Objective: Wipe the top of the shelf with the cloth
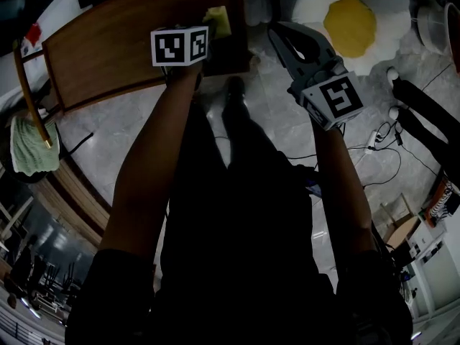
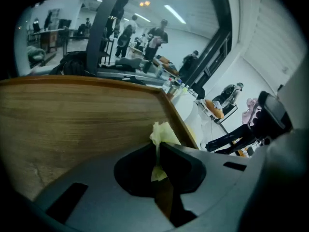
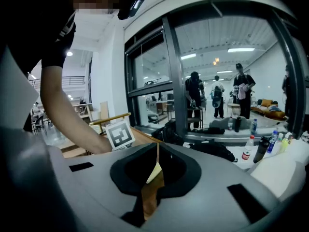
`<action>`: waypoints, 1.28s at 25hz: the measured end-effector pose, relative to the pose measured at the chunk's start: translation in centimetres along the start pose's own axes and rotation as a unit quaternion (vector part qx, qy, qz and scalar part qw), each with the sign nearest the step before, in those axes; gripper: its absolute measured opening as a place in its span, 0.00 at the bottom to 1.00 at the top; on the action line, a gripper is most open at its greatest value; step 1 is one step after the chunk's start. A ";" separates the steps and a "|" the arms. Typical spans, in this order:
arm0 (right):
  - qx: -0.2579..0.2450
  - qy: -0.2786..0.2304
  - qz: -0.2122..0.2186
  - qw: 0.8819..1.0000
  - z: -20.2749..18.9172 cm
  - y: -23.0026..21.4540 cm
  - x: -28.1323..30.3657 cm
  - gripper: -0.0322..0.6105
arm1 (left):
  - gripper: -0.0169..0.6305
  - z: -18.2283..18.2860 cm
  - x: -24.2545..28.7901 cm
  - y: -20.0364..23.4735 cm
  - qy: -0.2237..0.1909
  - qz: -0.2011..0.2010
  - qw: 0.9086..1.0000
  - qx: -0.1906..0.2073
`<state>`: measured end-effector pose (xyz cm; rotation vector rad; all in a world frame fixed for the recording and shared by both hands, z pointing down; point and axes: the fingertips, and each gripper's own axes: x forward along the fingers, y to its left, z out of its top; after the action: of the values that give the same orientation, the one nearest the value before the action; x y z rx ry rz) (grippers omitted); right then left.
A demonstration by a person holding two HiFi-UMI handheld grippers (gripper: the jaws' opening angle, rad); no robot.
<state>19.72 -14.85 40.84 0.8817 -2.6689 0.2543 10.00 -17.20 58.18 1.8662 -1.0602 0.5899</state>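
The wooden shelf top fills the upper left of the head view and spreads wide in the left gripper view. My left gripper is over its right end, shut on a pale yellow cloth. In the left gripper view the cloth sticks up from between the closed jaws of the left gripper, right at the shelf's right edge. My right gripper hovers off the shelf to the right, above the floor. Its jaws meet in the right gripper view, and nothing shows between them.
A green towel hangs on a rail at the left. A white and yellow egg-shaped cushion lies on the floor at the upper right, with cables and a power strip nearby. Bottles stand by the glass wall.
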 end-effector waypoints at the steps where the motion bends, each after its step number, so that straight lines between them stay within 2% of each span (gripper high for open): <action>1: 0.002 -0.004 -0.001 1.000 0.2 0.4 0.7 0.09 | 0.08 -0.1 -0.4 0.7 -0.003 0.003 1.000 -0.005; 5: 0.006 -0.009 0.002 1.000 0.9 2.3 3.7 0.09 | 0.08 -0.6 -2.7 4.6 -0.007 0.019 1.000 -0.022; 10: 0.007 -0.011 0.026 1.000 2.2 5.5 7.4 0.09 | 0.08 -1.3 -6.4 10.6 -0.014 0.043 0.998 -0.035; 18: 0.000 -0.006 0.058 0.998 3.4 11.3 13.4 0.09 | 0.08 -2.6 -13.2 21.7 -0.023 0.094 0.994 -0.052; 26: -0.003 0.002 0.079 0.997 4.2 16.2 17.9 0.09 | 0.08 -4.1 -19.6 31.3 -0.042 0.140 0.985 -0.091; 32: -0.005 0.010 0.085 0.996 4.4 18.6 19.9 0.09 | 0.08 -5.1 -23.3 36.4 -0.060 0.180 0.973 -0.129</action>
<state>-7.70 -12.10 42.41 0.6459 -2.7266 0.2873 -33.12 -11.60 60.42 1.5082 -1.4983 0.5201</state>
